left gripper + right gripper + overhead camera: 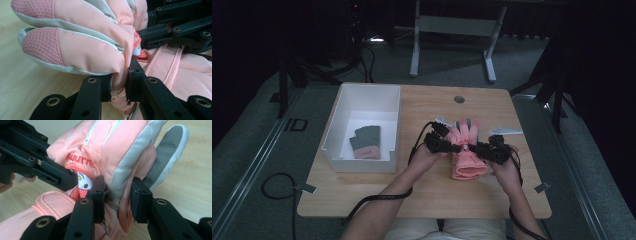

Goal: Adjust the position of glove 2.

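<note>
Between both black tongs (119, 87) (117, 200), clamped shut, bunches a padded pink glove (465, 150) with textured fingertips.

Two black grippers are carried, the left gripper (451, 146) and the right gripper (477, 148), each built of flat linked bars joined with silver-ringed rivets. A black cable (379, 198) is trailed from each. The forearms are left bare; light trousers (442, 230) are worn.
</note>
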